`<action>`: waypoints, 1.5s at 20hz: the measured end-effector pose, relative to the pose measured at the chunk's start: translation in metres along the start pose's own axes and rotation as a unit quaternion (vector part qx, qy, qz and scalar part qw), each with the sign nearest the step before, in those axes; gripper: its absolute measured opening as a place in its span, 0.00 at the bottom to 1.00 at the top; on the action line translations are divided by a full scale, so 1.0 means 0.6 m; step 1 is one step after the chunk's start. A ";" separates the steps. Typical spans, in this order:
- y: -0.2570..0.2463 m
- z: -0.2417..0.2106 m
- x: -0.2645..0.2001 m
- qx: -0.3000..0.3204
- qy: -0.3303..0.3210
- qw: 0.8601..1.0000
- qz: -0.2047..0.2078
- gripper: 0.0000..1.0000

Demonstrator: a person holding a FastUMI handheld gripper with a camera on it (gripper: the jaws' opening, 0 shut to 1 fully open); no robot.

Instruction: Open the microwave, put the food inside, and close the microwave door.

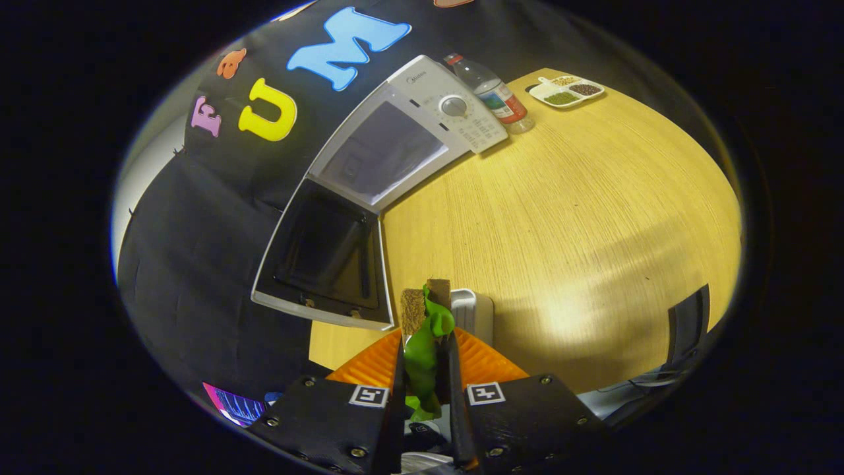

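A green toy vegetable (pixel 423 353) is pinched between both fingers of my gripper (pixel 426 300), which is shut on it above the wooden table (pixel 580 218). Beyond the fingers and to the left stands the white microwave (pixel 422 125). Its door (pixel 323 254) is swung wide open toward me, dark inner side showing. The cavity (pixel 382 155) looks pale grey, with the dial panel (pixel 455 109) to its right. An orange plate (pixel 484 359) lies just under the fingers.
A clear bottle with a red cap (pixel 498 99) stands right of the microwave. A white divided tray of beans (pixel 567 91) sits at the table's far edge. A small white object (pixel 476 311) lies just ahead of the fingertips. A dark chair back (pixel 686 330) is at the right.
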State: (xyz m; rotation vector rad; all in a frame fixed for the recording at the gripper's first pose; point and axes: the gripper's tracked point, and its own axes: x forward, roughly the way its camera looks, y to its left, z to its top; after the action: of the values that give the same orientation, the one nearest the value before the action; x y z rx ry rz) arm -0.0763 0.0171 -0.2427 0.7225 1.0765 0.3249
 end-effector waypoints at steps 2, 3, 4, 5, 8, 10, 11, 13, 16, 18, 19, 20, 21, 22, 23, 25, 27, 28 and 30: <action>0.022 0.028 0.014 0.000 -0.018 1.000 0.012 0.29; 0.033 0.042 0.022 0.002 -0.028 0.999 0.020 0.29; 0.046 0.056 0.029 0.004 -0.038 0.999 0.027 0.29; 0.059 0.068 0.035 0.007 -0.049 0.998 0.036 0.29; 0.091 0.115 0.073 0.019 -0.083 0.995 0.059 0.29; 0.112 0.146 0.098 0.027 -0.108 0.991 0.071 0.29; 0.119 0.161 0.109 0.030 -0.121 0.989 0.074 0.29; 0.125 0.192 0.131 0.032 -0.146 0.986 0.068 0.29; 0.136 0.233 0.169 0.049 -0.175 0.981 0.070 0.29; 0.135 0.258 0.191 0.057 -0.196 0.977 0.061 0.29; 0.136 0.267 0.204 0.059 -0.202 0.976 0.058 0.29; 0.139 0.278 0.217 0.063 -0.209 0.974 0.059 0.29; 0.144 0.286 0.227 0.070 -0.216 0.972 0.063 0.28; 0.148 0.300 0.238 0.077 -0.229 0.968 0.067 0.29; 0.152 0.313 0.251 0.085 -0.239 0.965 0.071 0.29; 0.161 0.333 0.277 0.098 -0.253 0.959 0.081 0.29; 0.161 0.351 0.305 0.113 -0.263 0.954 0.083 0.28; 0.160 0.359 0.321 0.123 -0.267 0.952 0.083 0.28; 0.155 0.374 0.352 0.136 -0.273 0.949 0.082 0.28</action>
State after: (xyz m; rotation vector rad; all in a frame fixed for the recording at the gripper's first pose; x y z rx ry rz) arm 0.2274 0.1210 -0.2617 1.0784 0.5360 0.1017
